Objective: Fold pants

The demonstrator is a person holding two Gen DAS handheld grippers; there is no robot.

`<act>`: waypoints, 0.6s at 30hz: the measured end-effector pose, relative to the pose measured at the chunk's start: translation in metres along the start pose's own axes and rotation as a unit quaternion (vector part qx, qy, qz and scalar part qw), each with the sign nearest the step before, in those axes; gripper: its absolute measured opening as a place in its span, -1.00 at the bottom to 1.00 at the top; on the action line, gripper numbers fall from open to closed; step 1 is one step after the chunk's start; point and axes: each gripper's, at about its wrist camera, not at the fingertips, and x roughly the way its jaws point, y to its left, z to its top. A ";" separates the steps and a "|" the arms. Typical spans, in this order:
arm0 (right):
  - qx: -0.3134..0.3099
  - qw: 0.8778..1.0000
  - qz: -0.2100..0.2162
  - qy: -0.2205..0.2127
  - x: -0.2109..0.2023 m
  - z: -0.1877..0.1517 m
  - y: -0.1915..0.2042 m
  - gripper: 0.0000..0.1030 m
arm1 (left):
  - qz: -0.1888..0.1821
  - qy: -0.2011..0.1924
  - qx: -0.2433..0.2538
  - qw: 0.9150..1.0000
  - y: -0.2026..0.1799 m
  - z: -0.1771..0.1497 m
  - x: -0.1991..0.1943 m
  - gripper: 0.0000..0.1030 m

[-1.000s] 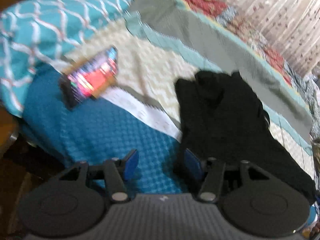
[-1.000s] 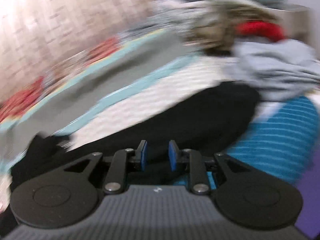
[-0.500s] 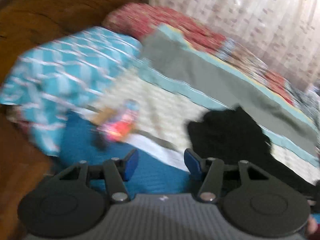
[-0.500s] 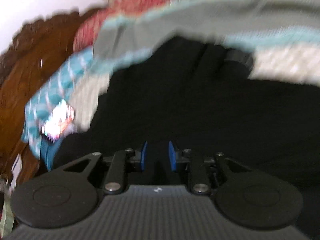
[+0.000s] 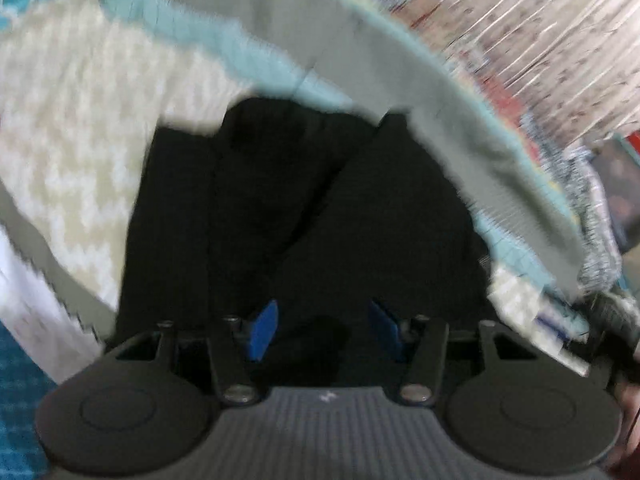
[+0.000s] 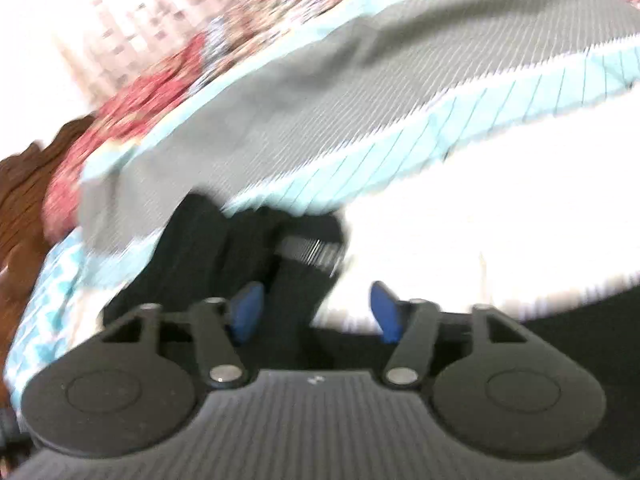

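Black pants [image 5: 304,200] lie bunched on the bed, filling the middle of the left wrist view. My left gripper [image 5: 323,330] is open, its blue pads just above the near part of the black cloth. In the right wrist view the pants [image 6: 248,248] show as a dark folded mass with a grey ribbed band [image 6: 310,252]. My right gripper [image 6: 316,312] is open, and the cloth lies between and beyond its blue pads. Both views are blurred.
The bed carries a cream zigzag blanket [image 5: 80,128], a grey and light-blue cover [image 5: 360,64] and a red patterned quilt [image 6: 132,104]. A teal bedspread [image 5: 16,380] shows at lower left. A curtain [image 5: 540,32] hangs behind. A brown wooden headboard [image 6: 20,200] stands at left.
Both grippers have swung toward the pants. The right gripper's jaws have opened wide; they were nearly closed before. The left gripper now looks down on the black cloth; the phone has left its view.
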 end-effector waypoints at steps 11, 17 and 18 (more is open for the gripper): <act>-0.067 0.997 -0.032 0.022 0.073 0.040 0.025 -0.47 | 0.002 0.005 0.009 1.000 0.011 -0.008 0.003 -0.11; -0.122 0.967 -0.083 -0.206 -0.050 0.133 0.025 -0.47 | 0.002 -0.004 0.014 1.000 0.010 -0.012 -0.003 -0.11; -0.117 0.958 -0.090 -0.247 -0.074 0.144 0.018 -0.47 | 0.003 -0.006 0.017 1.000 0.011 -0.013 -0.004 -0.11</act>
